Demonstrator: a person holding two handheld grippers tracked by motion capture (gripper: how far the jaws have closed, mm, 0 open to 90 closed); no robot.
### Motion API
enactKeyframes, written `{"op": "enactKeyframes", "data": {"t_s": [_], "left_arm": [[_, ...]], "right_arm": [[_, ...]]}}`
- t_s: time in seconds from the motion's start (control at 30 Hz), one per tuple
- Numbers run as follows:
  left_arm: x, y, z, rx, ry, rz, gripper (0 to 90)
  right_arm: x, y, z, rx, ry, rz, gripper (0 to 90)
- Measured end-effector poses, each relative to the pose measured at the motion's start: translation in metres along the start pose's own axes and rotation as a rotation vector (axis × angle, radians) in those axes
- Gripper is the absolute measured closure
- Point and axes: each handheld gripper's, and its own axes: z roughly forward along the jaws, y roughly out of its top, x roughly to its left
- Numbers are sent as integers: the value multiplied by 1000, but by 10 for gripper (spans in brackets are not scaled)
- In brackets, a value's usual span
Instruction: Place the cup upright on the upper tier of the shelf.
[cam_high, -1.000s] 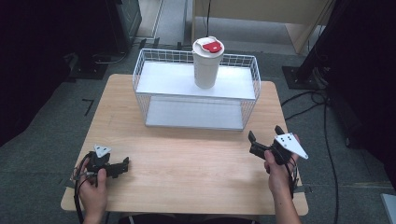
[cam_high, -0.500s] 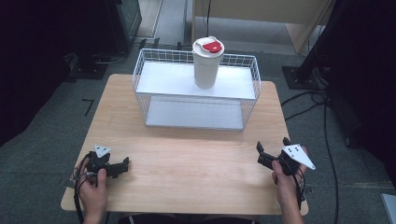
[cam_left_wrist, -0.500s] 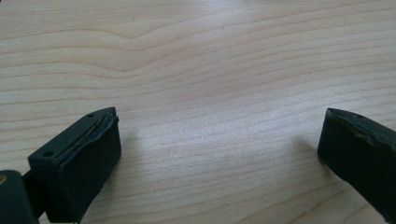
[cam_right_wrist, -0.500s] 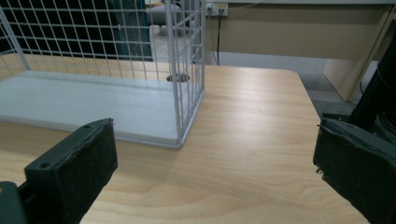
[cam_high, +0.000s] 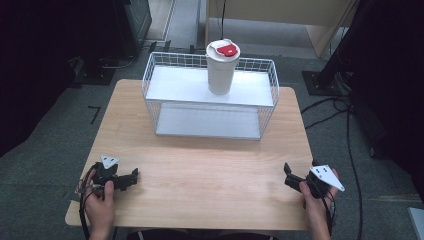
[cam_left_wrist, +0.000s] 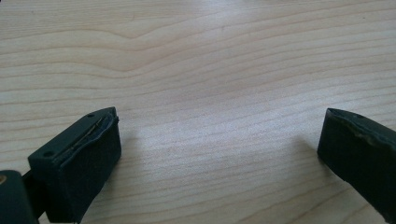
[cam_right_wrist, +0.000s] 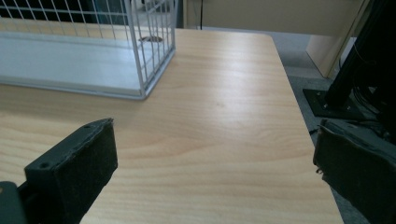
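On the upper shelf of the white wire-mesh rack (cam_high: 165, 95), at the far side of the pale wooden table (cam_high: 210, 170), stands the white lidded cup with a red tab (cam_high: 222, 67), upright and well apart from both tools. Left hand-held gripper (cam_high: 131, 176) and right hand-held gripper (cam_high: 290, 175) rest near the front edge, jaws spread wide and empty, probably parked between actions

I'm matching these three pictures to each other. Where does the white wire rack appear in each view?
High view: the white wire rack stands at the table's far middle, a lidded cup on its upper shelf.
Left gripper view: not in it; bare wooden table.
Right gripper view: upper left, one corner.
Shared landmark: the wooden table.
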Motion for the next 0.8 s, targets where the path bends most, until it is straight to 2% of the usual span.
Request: {"op": "enactKeyframes", "data": {"t_s": [0.17,0.33,0.67,0.7,0.73,0.77,0.8], "left_arm": [[0,0,0,0,0,0,0],[0,0,0,0,0,0,0],[0,0,0,0,0,0,0],[0,0,0,0,0,0,0],[0,0,0,0,0,0,0],[0,0,0,0,0,0,0],[0,0,0,0,0,0,0]], "right_arm": [[-8,-11,-6,24,-9,3,0],[-15,-23,-13,71,-16,-2,0],[-20,-31,-19,149,-11,-29,0],[-19,-31,-19,172,-4,-41,0],[-17,-32,-17,239,15,-70,0],[-17,-32,-17,239,15,-70,0],[-15,-33,-15,307,33,-99,0]]}}
